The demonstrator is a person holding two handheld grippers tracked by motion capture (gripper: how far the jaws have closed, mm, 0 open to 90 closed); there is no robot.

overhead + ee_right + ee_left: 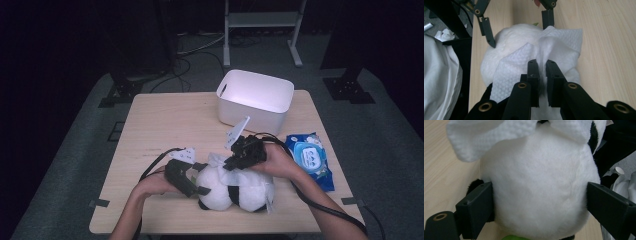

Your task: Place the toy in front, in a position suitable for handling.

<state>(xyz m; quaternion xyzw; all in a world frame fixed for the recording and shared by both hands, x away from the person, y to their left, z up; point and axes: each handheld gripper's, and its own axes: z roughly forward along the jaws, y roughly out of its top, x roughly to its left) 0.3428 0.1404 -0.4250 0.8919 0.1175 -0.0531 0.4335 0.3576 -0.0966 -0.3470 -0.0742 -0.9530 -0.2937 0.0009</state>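
Left tool (196, 181) spread wide around the head of a plush panda (235, 190), one jaw pressed into the fur on each side, as seen in the left gripper view (539, 202). Panda lying on its side on the worktop (165, 125), head toward the left tool, body running off toward the right tool (231, 164).

Right tool nearly shut, jaws pinching a fold of white wet wipe (524, 60) just ahead of their tips; same tool in its own view (542, 65). Wipe draped over the panda's head, directly beneath the right tool, its far edge reaching toward the left tool's jaws, seen beyond at the top of the right gripper view (519, 27).

Behind the right tool, a white bin (255, 100), well apart. Just beside the right hand, on its outer side, a blue wipes pack (311, 159) flat on the worktop.
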